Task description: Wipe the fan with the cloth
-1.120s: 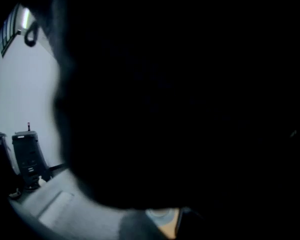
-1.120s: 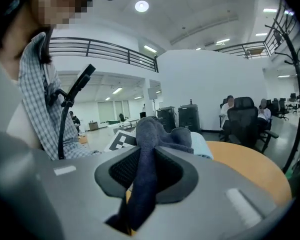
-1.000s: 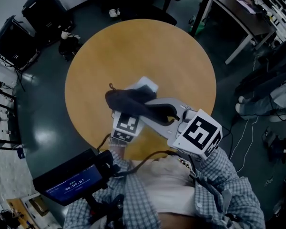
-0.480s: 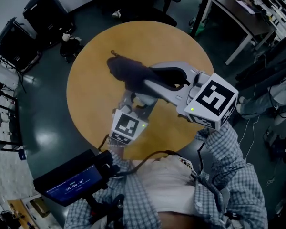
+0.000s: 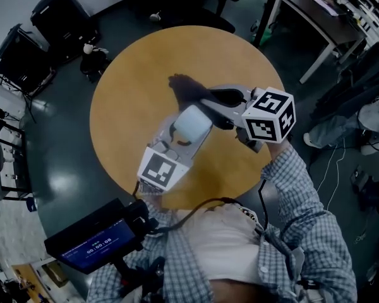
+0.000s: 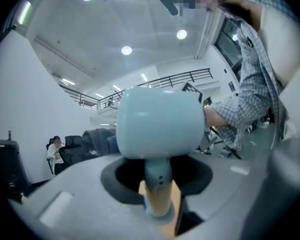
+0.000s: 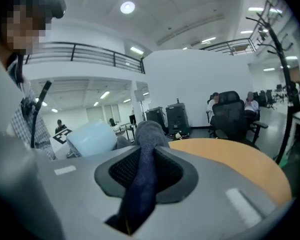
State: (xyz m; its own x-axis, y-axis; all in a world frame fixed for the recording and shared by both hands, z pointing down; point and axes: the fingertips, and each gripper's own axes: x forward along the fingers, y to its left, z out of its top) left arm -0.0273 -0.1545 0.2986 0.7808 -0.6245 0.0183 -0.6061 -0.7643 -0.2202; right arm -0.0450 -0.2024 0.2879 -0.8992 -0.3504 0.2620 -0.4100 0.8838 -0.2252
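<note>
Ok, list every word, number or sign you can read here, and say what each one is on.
On the screen at lower left: a row of digits, too small to read.
On the left marker cube and the right marker cube: black-and-white square patterns, no letters.
On the fan and the cloth: no print visible.

Bench (image 5: 132, 68): round, wooden.
Black cases (image 5: 54, 11): beyond the bench's far-left edge.
Office chair (image 5: 177, 2): at the bench's far edge.
Lit screen (image 5: 91, 240): below the bench's near-left edge.

Round wooden table (image 5: 177, 49) on dark glossy floor (image 5: 62, 169).
</note>
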